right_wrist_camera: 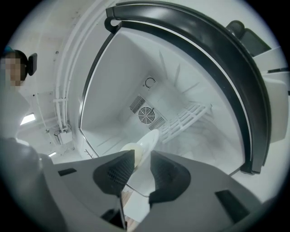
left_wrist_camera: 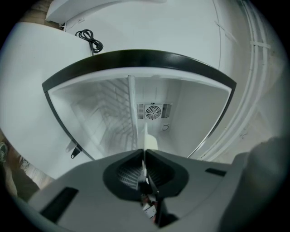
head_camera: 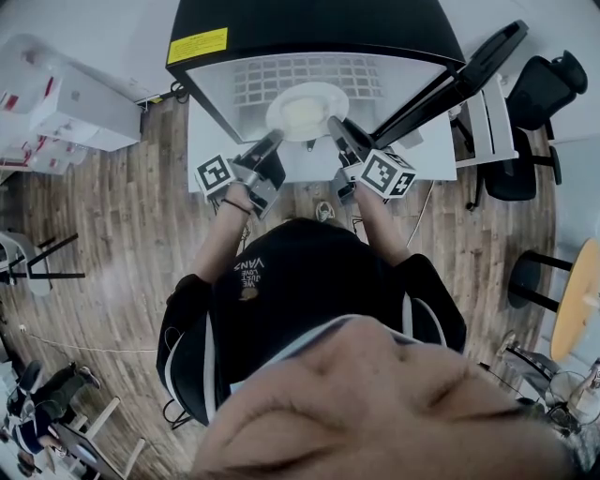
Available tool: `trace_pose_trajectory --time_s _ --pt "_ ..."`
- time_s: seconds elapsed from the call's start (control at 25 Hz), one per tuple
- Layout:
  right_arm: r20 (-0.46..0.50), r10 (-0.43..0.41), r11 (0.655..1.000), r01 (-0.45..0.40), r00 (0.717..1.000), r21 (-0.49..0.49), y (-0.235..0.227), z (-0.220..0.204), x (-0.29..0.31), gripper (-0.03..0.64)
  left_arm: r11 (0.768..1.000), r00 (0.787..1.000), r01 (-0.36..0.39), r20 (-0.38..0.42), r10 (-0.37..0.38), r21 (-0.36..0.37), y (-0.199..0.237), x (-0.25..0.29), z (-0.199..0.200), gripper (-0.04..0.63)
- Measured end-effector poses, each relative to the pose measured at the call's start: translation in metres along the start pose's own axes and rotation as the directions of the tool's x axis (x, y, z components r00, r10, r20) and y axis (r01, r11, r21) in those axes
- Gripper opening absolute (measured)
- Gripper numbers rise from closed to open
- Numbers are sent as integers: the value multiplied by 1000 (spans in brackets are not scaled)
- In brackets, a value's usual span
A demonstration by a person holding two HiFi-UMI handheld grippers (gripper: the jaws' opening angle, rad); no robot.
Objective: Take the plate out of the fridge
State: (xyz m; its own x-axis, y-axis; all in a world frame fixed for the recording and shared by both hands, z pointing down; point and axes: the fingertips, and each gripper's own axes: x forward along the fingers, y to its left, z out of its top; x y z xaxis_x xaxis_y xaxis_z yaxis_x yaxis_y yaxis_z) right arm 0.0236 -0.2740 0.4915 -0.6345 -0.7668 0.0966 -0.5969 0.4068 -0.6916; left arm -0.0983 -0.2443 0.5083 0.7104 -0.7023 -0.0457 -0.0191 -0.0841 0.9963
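Gripped the plate (head_camera: 307, 111) by opposite rims, left claw (head_camera: 278, 136) and right claw (head_camera: 333, 123) both clenched on it. Held it at the fridge's (head_camera: 309, 28) open front, above the bench (head_camera: 412, 155). Looked mid-removal; next called for an even, level pull outward, clear of the door (head_camera: 469, 70).

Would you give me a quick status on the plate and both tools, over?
Left tool shut on plate rim. Right tool shut on opposite rim. Plate at fridge mouth. Door open, nothing blocking.
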Motion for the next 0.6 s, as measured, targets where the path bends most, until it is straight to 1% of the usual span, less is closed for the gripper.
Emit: trace_pose_trajectory --time_s 0.24,0.44,0.6 --pt "25 -21 1000 21 999 0 10 -10 -9 117 1000 999 2 -32 -2 9 -2 -14 -4 32" --pt "52 -27 1000 27 998 0 20 -22 -28 117 1000 998 12 -60 -11 20 -4 -29 -19 32" --pt "54 -37 999 37 998 1 22 -22 -25 117 1000 997 14 -70 -14 9 -3 -29 -14 32"
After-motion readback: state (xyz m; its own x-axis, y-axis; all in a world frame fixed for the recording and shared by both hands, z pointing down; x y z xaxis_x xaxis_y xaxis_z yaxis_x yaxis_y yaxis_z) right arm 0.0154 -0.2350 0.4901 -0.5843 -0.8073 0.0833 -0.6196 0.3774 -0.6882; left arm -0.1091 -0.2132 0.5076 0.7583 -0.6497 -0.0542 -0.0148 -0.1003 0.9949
